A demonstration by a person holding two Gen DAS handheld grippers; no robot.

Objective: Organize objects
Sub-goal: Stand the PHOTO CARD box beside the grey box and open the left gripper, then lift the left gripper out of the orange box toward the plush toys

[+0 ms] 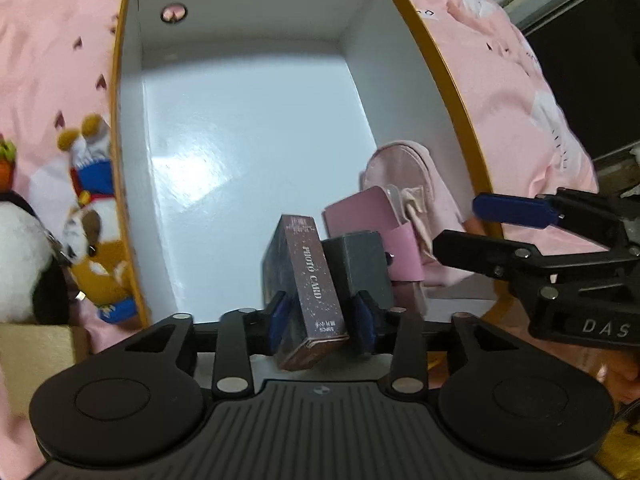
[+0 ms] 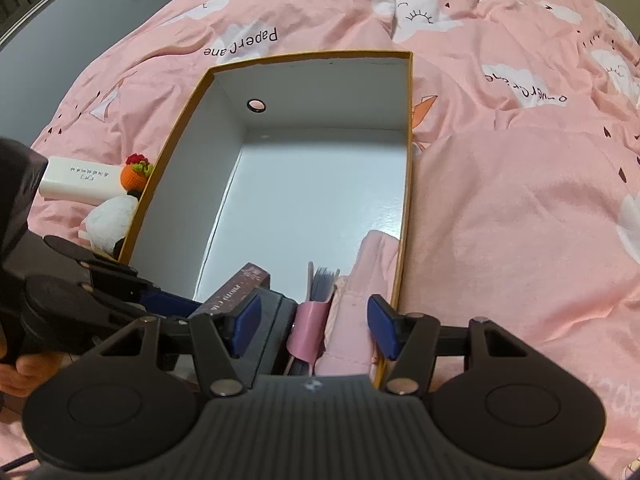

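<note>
**Photo card box pinched at near end of the storage box**

Left gripper (image 1: 322, 316): blue pads pressed against both sides of a maroon box lettered "PHOTO CARD" (image 1: 310, 276). The box is tilted, its far end reaching over the near end of the storage box (image 1: 436, 60).

Storage box: open top, orange rim, white inside, small round hole in the far wall. It sits on a pink bedspread (image 2: 500, 200) printed with clouds. Most of its floor is bare and glossy.

Along the near wall, left to right in the left wrist view: the photo card box, then a dark grey box (image 1: 356, 268) just beside it, then a pink card holder (image 1: 372, 216) with a pink band around it, then a pale pink pouch (image 1: 404, 172) against the right wall.

Right gripper (image 2: 314, 326): fingers spread wide, nothing between them. It hangs over the near right corner of the storage box, above the card holder and pouch.

Outside the box's left wall, on the bedspread: a black-and-white plush penguin (image 1: 24, 256), a small plush dog (image 1: 94, 248), a crocheted orange fruit (image 2: 136, 174) and a white rectangular case (image 2: 80, 180).
</note>
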